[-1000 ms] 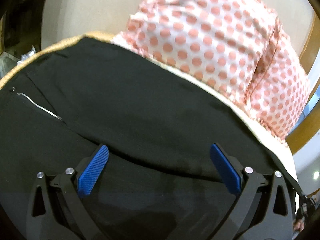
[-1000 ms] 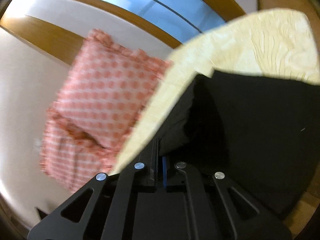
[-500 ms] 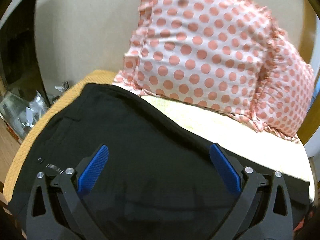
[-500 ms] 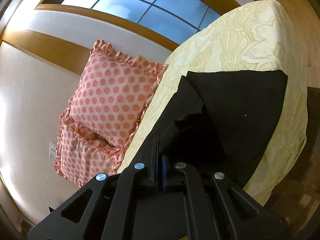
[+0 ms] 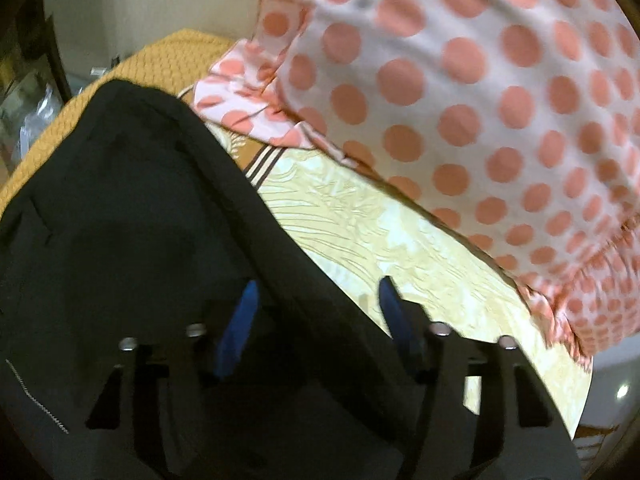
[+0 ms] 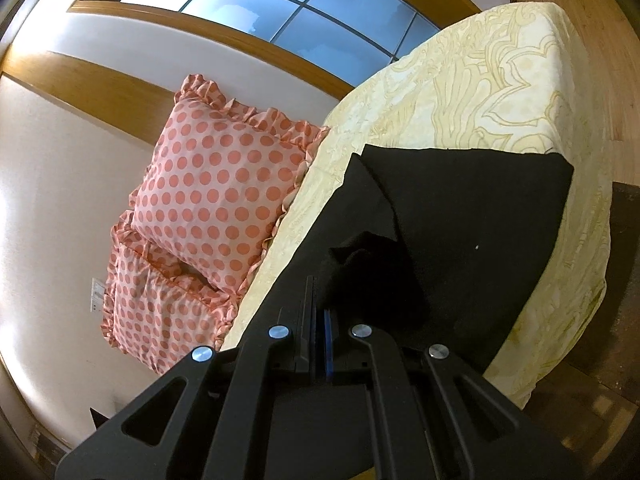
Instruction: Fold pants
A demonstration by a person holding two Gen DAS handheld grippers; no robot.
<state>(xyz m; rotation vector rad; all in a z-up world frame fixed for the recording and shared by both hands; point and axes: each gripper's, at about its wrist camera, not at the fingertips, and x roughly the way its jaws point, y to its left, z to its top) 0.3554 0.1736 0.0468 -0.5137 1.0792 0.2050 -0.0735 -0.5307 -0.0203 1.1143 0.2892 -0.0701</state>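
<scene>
Black pants [image 5: 120, 208] lie on a cream patterned bed [image 5: 380, 240]. In the left wrist view my left gripper [image 5: 316, 300] is open, its blue pads straddling the pants' far edge, low over the cloth. A zipper shows at lower left. In the right wrist view my right gripper [image 6: 320, 312] is shut on a bunched fold of the pants [image 6: 472, 216] and holds it lifted above the bed [image 6: 480, 80]. The rest of the pants lies flat toward the bed's end.
Two pink polka-dot pillows [image 6: 216, 192] lean against the wall at the head of the bed, close to my left gripper [image 5: 480, 100]. A mustard knit blanket [image 5: 168, 60] lies under the pants' waist. A window [image 6: 280, 4] is above; wooden floor [image 6: 580, 8] lies beyond the bed.
My left gripper has narrowed and moved toward the pants' far edge by the pillows. My right gripper has risen, still shut on the fold.
</scene>
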